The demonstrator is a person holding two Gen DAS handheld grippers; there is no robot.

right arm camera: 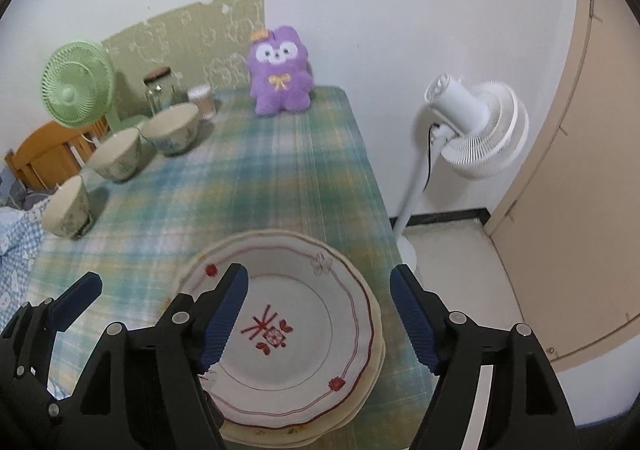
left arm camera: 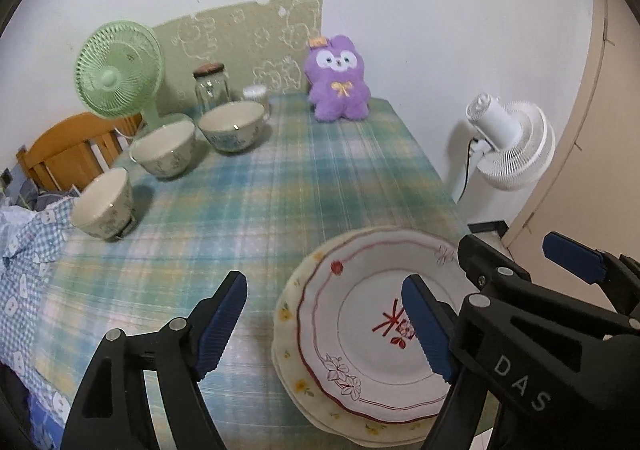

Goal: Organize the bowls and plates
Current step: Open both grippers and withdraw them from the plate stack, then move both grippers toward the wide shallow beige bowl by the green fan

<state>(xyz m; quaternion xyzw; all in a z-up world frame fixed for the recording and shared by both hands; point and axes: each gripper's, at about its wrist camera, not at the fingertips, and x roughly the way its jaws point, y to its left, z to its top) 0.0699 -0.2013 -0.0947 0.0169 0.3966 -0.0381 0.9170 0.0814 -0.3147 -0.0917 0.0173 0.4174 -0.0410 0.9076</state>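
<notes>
A stack of plates sits near the table's front right edge. The top plate (left arm camera: 372, 334) (right arm camera: 296, 334) is white with a red rim line and a red mark in its middle, and cream flowered plates (left arm camera: 288, 334) lie under it. Three cream bowls stand in a row on the left: a near bowl (left arm camera: 106, 206) (right arm camera: 66, 212), a middle bowl (left arm camera: 164, 152) (right arm camera: 116, 154) and a far bowl (left arm camera: 234, 126) (right arm camera: 172, 128). My left gripper (left arm camera: 326, 326) hangs open above the stack's left side. My right gripper (right arm camera: 320, 322) hangs open above its right side. Neither holds anything.
At the back stand a green desk fan (left arm camera: 120, 70), a glass jar (left arm camera: 210, 88), a small cup (right arm camera: 202, 98) and a purple plush toy (left arm camera: 338, 82). A wooden chair (left arm camera: 68, 150) and a blue checked cloth (left arm camera: 28, 250) are at the left. A white floor fan (right arm camera: 472, 126) stands beyond the table's right edge.
</notes>
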